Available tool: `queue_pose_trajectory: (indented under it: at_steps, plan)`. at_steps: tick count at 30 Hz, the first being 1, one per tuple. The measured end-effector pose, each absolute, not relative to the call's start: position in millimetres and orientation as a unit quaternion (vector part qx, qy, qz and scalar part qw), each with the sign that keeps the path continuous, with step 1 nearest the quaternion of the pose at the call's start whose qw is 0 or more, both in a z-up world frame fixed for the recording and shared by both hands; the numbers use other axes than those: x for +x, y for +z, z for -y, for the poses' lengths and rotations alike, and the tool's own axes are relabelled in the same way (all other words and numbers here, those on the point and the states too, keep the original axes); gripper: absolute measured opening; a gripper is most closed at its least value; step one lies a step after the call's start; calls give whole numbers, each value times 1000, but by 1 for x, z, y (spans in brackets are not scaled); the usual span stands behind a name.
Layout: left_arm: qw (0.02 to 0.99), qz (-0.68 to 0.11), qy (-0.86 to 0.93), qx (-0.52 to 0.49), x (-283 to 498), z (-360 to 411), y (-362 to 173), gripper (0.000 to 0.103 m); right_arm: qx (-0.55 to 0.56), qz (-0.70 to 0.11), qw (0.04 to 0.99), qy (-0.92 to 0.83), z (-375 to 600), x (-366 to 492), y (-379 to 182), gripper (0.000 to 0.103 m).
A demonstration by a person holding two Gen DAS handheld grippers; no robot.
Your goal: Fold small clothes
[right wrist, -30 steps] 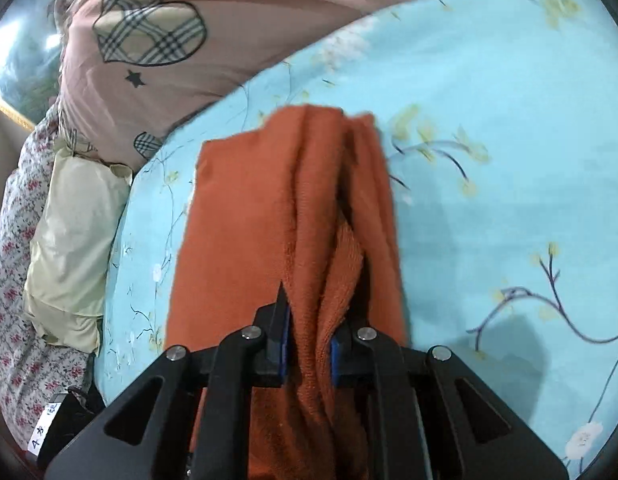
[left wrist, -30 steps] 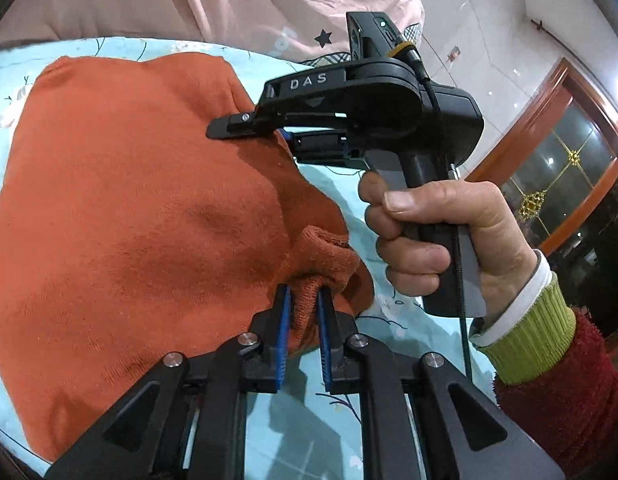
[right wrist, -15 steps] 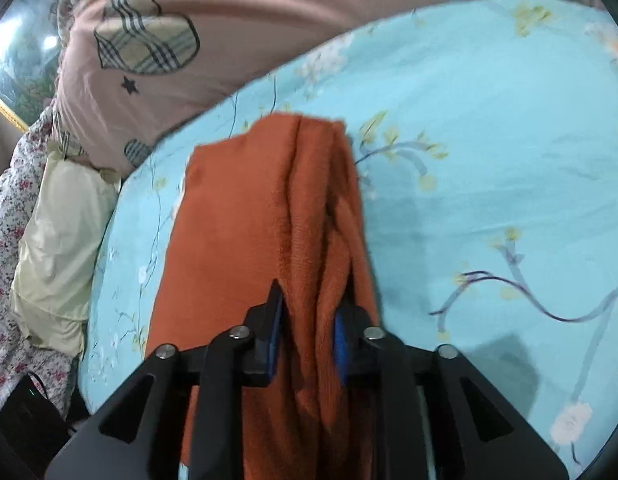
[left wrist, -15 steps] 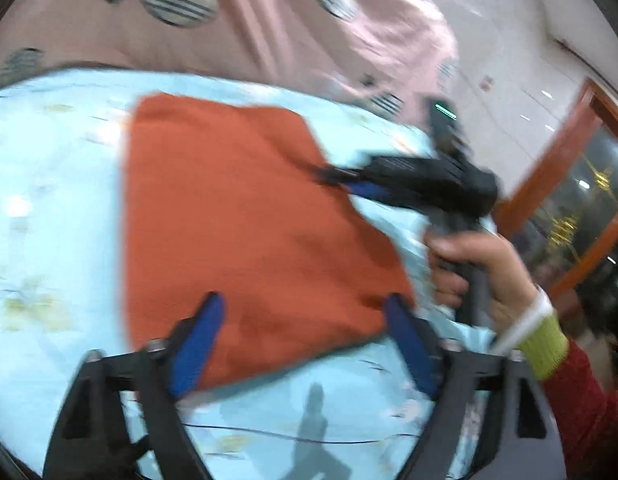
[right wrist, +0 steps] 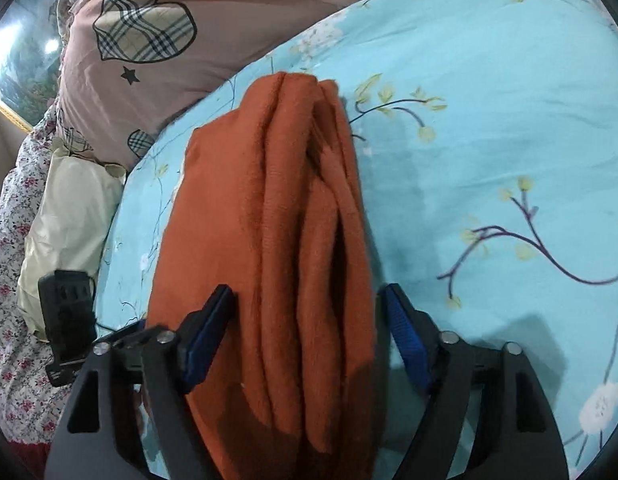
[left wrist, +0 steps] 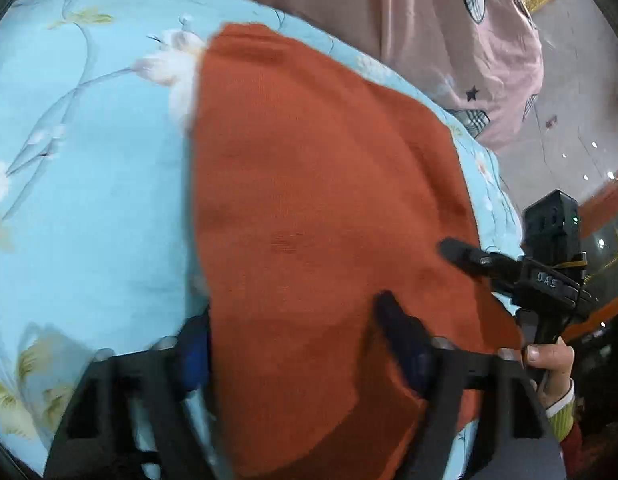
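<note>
Rust-orange knit: my small garment [right wrist: 285, 240] lies on the pale blue flowered bedspread [right wrist: 489, 120], folded into a long bundle that runs straight away from my right tool, its stacked edges showing as ridges along the top
Right tool [right wrist: 305, 336]: released, fingers spread wide, one on each side of the bundle's near end, not pinching it
Left tool [left wrist: 297, 344]: also released, fingers apart over the near part of the flat orange face; this view is blurred, so I cannot tell whether the pads touch the cloth
Risk, layers: with nothing clamped, I judge the loose ridges between my right fingers could slump toward the bare bedspread on my right and undo the fold
Risk, snag: a blue pad dragging across the knit as I pull away could lift the top layer with it
Risk, collision: my right tool shows just beyond my left one, at its right; both crowd the same end and could knock together
Risk, surface: soft bedding gives, so pressing down may skew the edges
</note>
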State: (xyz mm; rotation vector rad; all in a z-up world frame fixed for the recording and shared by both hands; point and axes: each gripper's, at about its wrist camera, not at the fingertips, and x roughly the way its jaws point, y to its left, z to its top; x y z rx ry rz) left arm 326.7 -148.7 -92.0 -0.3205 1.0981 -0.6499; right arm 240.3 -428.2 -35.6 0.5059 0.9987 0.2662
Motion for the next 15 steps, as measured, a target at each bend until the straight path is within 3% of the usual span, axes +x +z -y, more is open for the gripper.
queue_pose_trajectory:
  at_steps: [1,3,5,15]
  plan:
    - [795,-506,-300,-148,326,150,-91,64,252,-476,832,130,428,241,-39,41]
    - [806,-488,-301,-148,319,144,-83,38,260,-474,832,124,425,236,-38,32]
    - [808,-475,-309,-160,309,132,-69,23,263,-464,837,122,419,227,-30,29]
    - [868,-417,-237,-130,223,10,-13,22,239,-435,837,229,301,198,-12,27]
